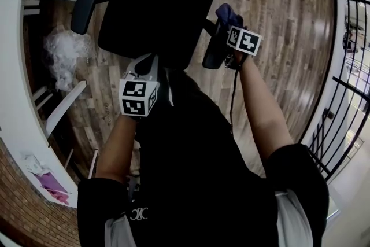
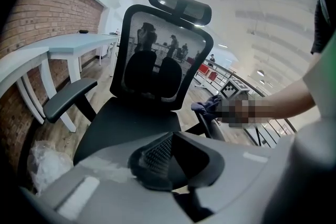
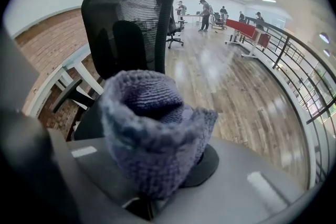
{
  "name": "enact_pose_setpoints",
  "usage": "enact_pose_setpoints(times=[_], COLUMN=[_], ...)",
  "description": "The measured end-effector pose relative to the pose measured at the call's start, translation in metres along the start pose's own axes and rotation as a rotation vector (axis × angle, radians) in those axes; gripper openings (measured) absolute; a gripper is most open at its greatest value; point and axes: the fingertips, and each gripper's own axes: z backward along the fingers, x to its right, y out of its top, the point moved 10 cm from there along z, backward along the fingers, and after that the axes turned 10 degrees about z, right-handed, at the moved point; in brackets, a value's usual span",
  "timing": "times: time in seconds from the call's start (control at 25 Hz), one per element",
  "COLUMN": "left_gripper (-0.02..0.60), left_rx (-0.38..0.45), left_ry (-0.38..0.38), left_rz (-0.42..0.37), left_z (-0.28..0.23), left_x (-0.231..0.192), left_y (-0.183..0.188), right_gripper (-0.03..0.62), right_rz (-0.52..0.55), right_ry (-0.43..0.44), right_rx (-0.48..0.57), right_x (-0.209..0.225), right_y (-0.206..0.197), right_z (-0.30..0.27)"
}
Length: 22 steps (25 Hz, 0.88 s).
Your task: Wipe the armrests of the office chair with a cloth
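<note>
right gripper [image 3: 153, 186]: jaws clamped on purple cloth [image 3: 152, 128]
cloth: on the armrest [image 1: 214, 54] beside it
left gripper [image 2: 169, 161]: jaws together, empty, near office chair [image 2: 157, 76] seat

The office chair [image 1: 156, 14] is black, with a fine mesh back. The cloth [image 3: 152, 134] is a blue-violet knit. The left gripper [image 2: 173, 162] and right gripper [image 3: 149, 189] are grey, and their cubes carry black-and-white squares. The floor [image 1: 277, 26] is brown-grey planking, the wall [image 2: 47, 13] red brick, the counter [image 1: 14, 95] white.
</note>
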Motion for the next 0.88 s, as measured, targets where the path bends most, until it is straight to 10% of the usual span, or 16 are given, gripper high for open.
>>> enact_pose_setpoints(times=[0.56,0.88], left_gripper=[0.006,0.006], left_rx=[-0.067,-0.102], left_ry=[-0.137,-0.152], left_rz=[-0.087,-0.114], left_z=[-0.040,-0.045], left_x=[-0.016,-0.041], left_y=[0.025,0.033], right_gripper=[0.057,0.057], right_rz=[-0.056,-0.252], right_ry=[0.086,0.116], right_rx=[-0.123,-0.055], right_x=[-0.091,-0.130], right_y=[-0.115,-0.102], right_z=[0.050,0.040])
